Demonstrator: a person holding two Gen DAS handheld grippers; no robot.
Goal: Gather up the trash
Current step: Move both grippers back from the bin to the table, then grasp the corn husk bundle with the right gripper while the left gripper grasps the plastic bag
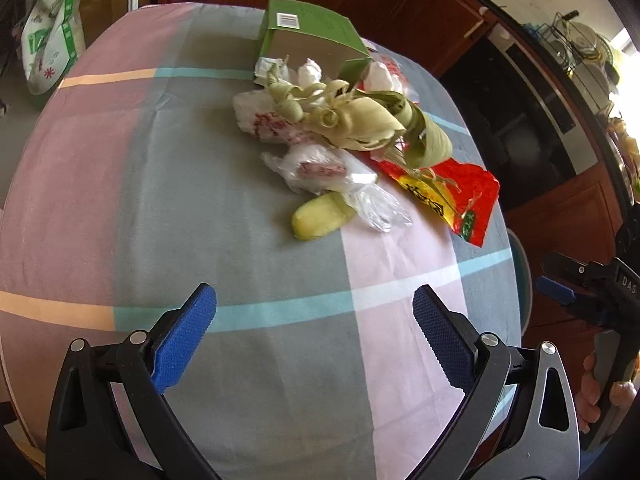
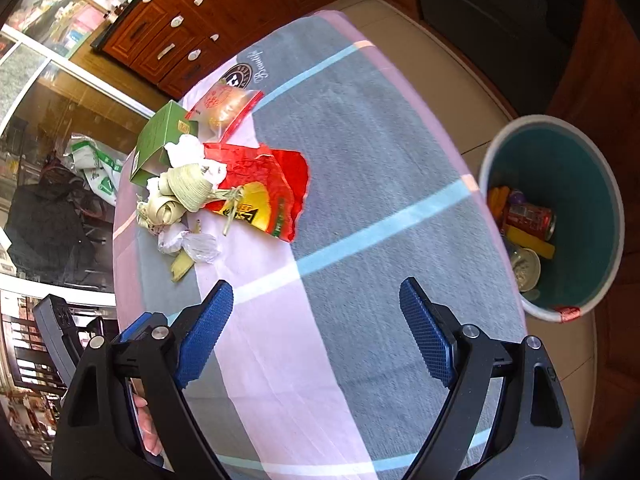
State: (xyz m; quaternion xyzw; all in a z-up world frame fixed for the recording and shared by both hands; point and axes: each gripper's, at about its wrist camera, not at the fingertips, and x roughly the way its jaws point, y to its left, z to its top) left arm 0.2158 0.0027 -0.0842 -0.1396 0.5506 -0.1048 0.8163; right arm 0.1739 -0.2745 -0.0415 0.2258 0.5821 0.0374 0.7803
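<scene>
On the far side of the checked-cloth surface [image 1: 200,184]: trash pile of curled pale-green leaf wrappers [image 1: 352,116], crumpled clear plastic bags [image 1: 320,172], torn red foil packet [image 2: 272,192], open green cardboard box [image 1: 316,36]. Left claw [image 1: 314,336] and right claw [image 2: 316,328] both spread wide, holding nothing, near edge. Teal round bin [image 2: 592,184] sits right of the surface, cans inside.

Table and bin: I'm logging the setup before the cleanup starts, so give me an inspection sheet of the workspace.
Surface: round table under a pink-grey checked cloth.
Job's things: red-yellow foil wrapper, curled green leaf wrappings, crumpled clear plastic bags, open green cardboard box, pale peel strip; teal bin beside the table, partly filled.
Clutter: nothing seen.
Grippers: left gripper and right gripper open, holding nothing.
Cables: nothing seen.
Surroundings: wooden cabinets.
</scene>
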